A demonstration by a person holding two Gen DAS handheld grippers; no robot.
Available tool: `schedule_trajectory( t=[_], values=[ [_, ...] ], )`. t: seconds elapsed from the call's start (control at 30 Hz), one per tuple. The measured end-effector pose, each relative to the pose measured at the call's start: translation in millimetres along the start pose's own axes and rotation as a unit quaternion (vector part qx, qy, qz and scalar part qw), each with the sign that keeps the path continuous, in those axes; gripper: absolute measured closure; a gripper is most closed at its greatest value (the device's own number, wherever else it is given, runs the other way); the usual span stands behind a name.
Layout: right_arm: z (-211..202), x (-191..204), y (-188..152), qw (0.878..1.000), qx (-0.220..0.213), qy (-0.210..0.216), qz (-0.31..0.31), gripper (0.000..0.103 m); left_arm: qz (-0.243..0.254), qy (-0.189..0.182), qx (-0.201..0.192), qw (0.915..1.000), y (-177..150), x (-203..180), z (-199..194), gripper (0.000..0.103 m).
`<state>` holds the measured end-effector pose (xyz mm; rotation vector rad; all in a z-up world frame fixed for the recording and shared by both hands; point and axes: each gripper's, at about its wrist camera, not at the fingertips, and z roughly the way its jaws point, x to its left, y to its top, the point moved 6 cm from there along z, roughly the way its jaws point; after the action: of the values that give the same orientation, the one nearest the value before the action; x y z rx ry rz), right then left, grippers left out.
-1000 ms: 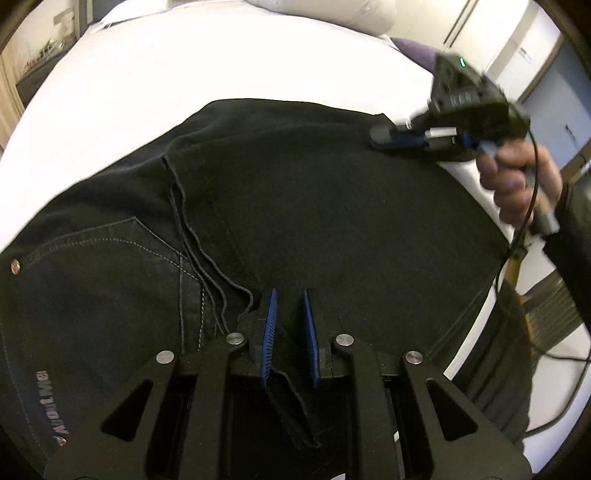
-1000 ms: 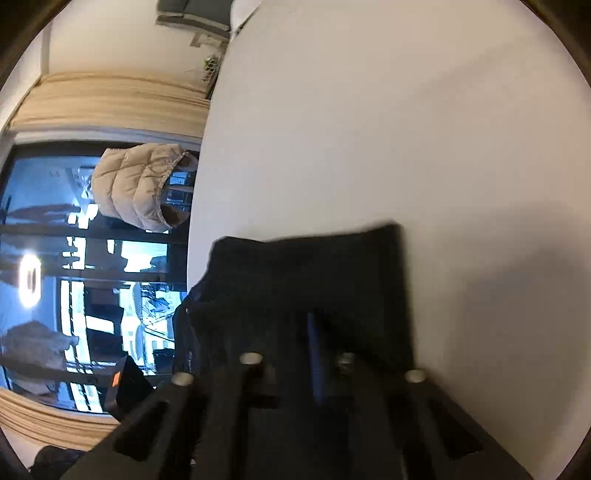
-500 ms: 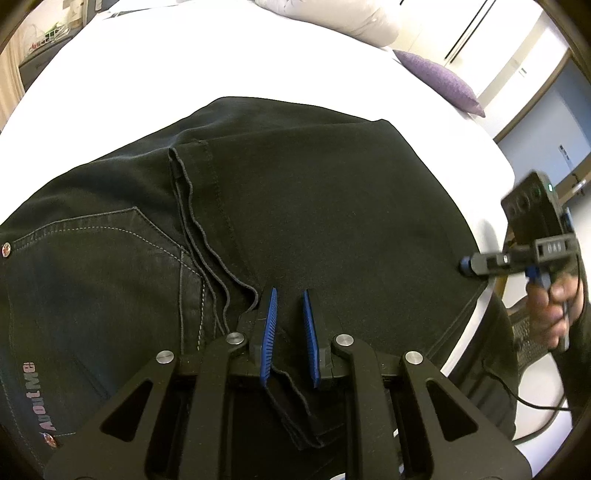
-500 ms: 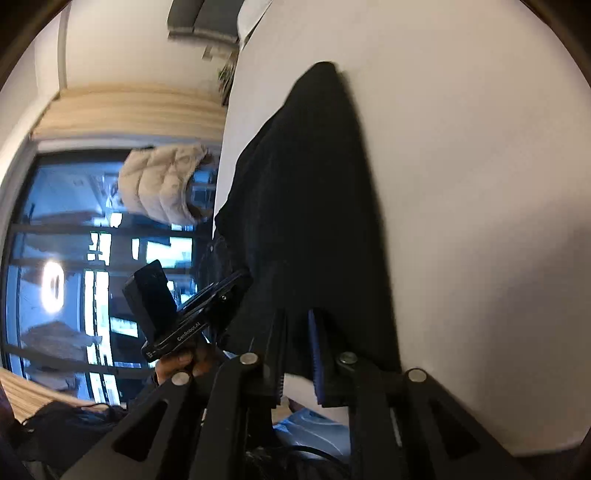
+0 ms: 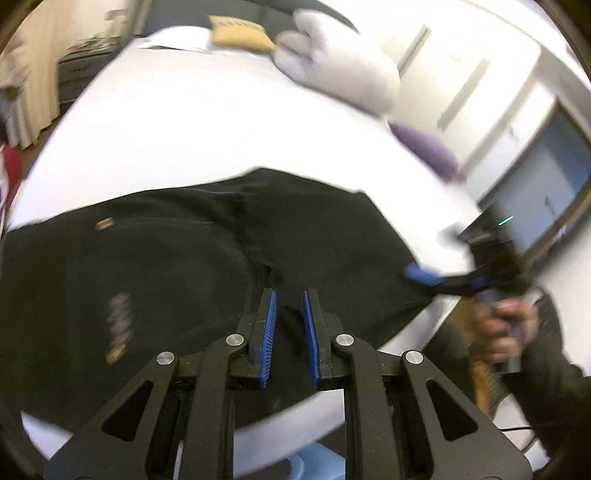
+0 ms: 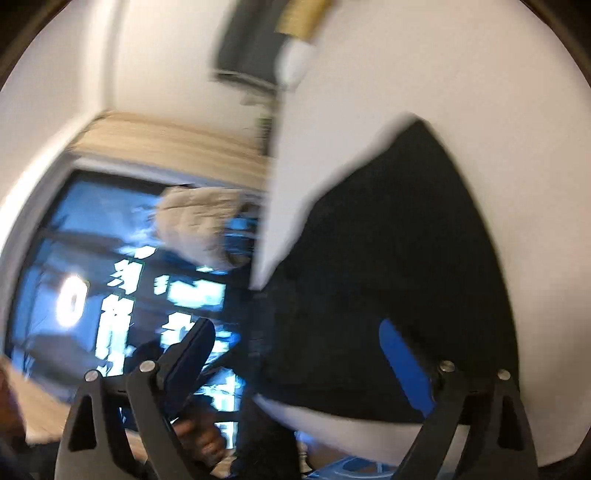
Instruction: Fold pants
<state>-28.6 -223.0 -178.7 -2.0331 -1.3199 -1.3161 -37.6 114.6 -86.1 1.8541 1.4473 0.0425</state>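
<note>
Black pants (image 5: pixel 155 266) lie folded on the white bed (image 5: pixel 192 122), close to its near edge. My left gripper (image 5: pixel 288 306) is shut on a fold of the pants fabric at their near edge. My right gripper (image 6: pixel 295 347) is open wide and empty, its blue pads spread over the pants' corner (image 6: pixel 399 258). It also shows in the left wrist view (image 5: pixel 436 277) at the pants' right corner near the bed edge. Both views are blurred by motion.
White pillows (image 5: pixel 343 70), a tan cushion (image 5: pixel 240 33) and a purple cushion (image 5: pixel 424 147) lie at the far side of the bed. A dark window (image 6: pixel 110 277) with a beige vest hanging by it (image 6: pixel 199 225) is off the bed's side. White cabinets (image 5: pixel 480 66) stand to the right.
My right gripper has let go of the pants and opened wide, staying at the right corner. My left gripper has pulled back toward the bed's near edge, still holding fabric.
</note>
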Motion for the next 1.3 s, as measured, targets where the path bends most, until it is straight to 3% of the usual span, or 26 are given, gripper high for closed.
schedule_trajectory(
  t=[0.03, 0.07, 0.17, 0.23, 0.3, 0.37, 0.43, 0.57, 0.73, 0.87, 0.93, 1.03, 1.1, 1.17, 1.2, 1.3],
  values=[
    [1, -4, 0, 1.0, -0.001, -0.024, 0.002, 0.045, -0.016, -0.001, -0.009, 0.9998, -5, 9, -14, 0.088],
    [-3, -1, 1, 1.0, -0.001, -0.02, 0.009, 0.044, -0.035, -0.001, -0.019, 0.9992, -10, 19, -29, 0.088],
    [-16, 31, 5, 0.999, -0.03, 0.024, 0.008, 0.039, -0.099, 0.009, -0.054, 0.9936, -29, 57, -73, 0.088],
    [-23, 56, 3, 0.996, -0.052, 0.072, -0.002, 0.029, -0.163, 0.01, -0.078, 0.9835, -44, 91, -97, 0.077],
    [-17, 78, -1, 0.993, -0.056, 0.107, -0.009, 0.027, -0.226, 0.011, -0.103, 0.9685, -58, 121, -113, 0.02],
    [-4, 90, -4, 0.991, -0.046, 0.125, -0.01, 0.027, -0.292, 0.005, -0.138, 0.9463, -72, 152, -128, 0.014],
    [11, 95, -9, 0.991, -0.033, 0.13, -0.007, 0.027, -0.337, -0.015, -0.146, 0.9302, -81, 172, -130, 0.014],
    [39, 97, -12, 0.991, -0.011, 0.135, 0.006, 0.027, -0.382, -0.052, -0.132, 0.9134, -93, 188, -113, 0.014],
    [50, 103, -13, 0.991, 0.007, 0.131, -0.002, 0.027, -0.403, -0.071, -0.12, 0.9047, -95, 199, -92, 0.014],
    [51, 100, -9, 0.992, 0.007, 0.13, 0.002, 0.027, -0.433, -0.087, -0.128, 0.888, -94, 213, -76, 0.016],
    [51, 98, -10, 0.992, 0.01, 0.128, 0.003, 0.027, -0.438, -0.089, -0.13, 0.8849, -90, 210, -64, 0.017],
    [56, 99, -10, 0.992, 0.015, 0.123, 0.005, 0.027, -0.438, -0.093, -0.127, 0.8849, -83, 212, -59, 0.039],
    [59, 98, -10, 0.993, 0.02, 0.118, 0.007, 0.027, -0.448, -0.096, -0.116, 0.8812, -82, 214, -50, 0.072],
    [63, 99, -9, 0.994, 0.03, 0.104, 0.003, 0.027, -0.458, -0.105, -0.109, 0.876, -82, 216, -43, 0.077],
    [66, 99, -8, 0.995, 0.035, 0.097, 0.001, 0.027, -0.456, -0.103, -0.109, 0.8774, -80, 216, -42, 0.08],
    [79, 107, -3, 0.996, 0.058, 0.071, -0.018, 0.027, -0.431, -0.09, -0.113, 0.8908, -69, 209, -43, 0.087]
  ],
)
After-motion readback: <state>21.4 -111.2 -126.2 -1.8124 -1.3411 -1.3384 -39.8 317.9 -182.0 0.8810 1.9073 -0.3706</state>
